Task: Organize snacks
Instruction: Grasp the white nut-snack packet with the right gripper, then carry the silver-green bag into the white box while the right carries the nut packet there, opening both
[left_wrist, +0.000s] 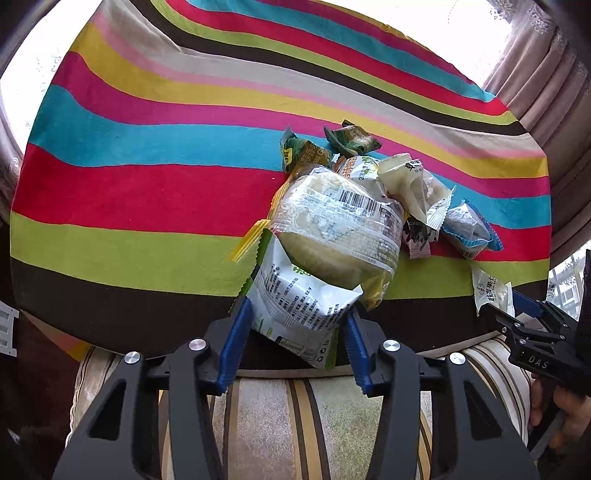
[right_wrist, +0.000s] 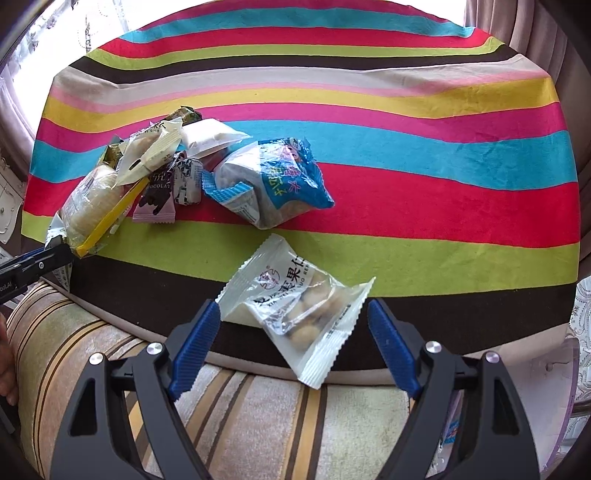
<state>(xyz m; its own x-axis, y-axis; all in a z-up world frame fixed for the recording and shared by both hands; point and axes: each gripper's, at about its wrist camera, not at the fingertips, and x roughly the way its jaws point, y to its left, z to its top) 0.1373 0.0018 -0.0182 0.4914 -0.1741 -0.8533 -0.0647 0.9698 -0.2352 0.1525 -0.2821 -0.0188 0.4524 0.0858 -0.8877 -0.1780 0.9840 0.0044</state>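
At the near edge of the striped bench (left_wrist: 147, 192), left claw (left_wrist: 295, 325) is clamping the white-and-green snack packet (left_wrist: 299, 299), while right claw (right_wrist: 291, 328) is straddling the nut packet (right_wrist: 295, 306) unclenched and should be closing squarely across its middle

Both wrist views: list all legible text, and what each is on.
"DAS" – body of the right gripper, in the left wrist view.
"CHOCOLAT", cut off – pink chocolate wrapper.
"果仁", large black characters – clear nut packet between the open right fingers; its other print is too blurred.
Barcode and fine print – clear bun bag: unreadable.
Back panel text – white-green packet in the left gripper: too small.
Blue packet: characters distorted, unreadable.
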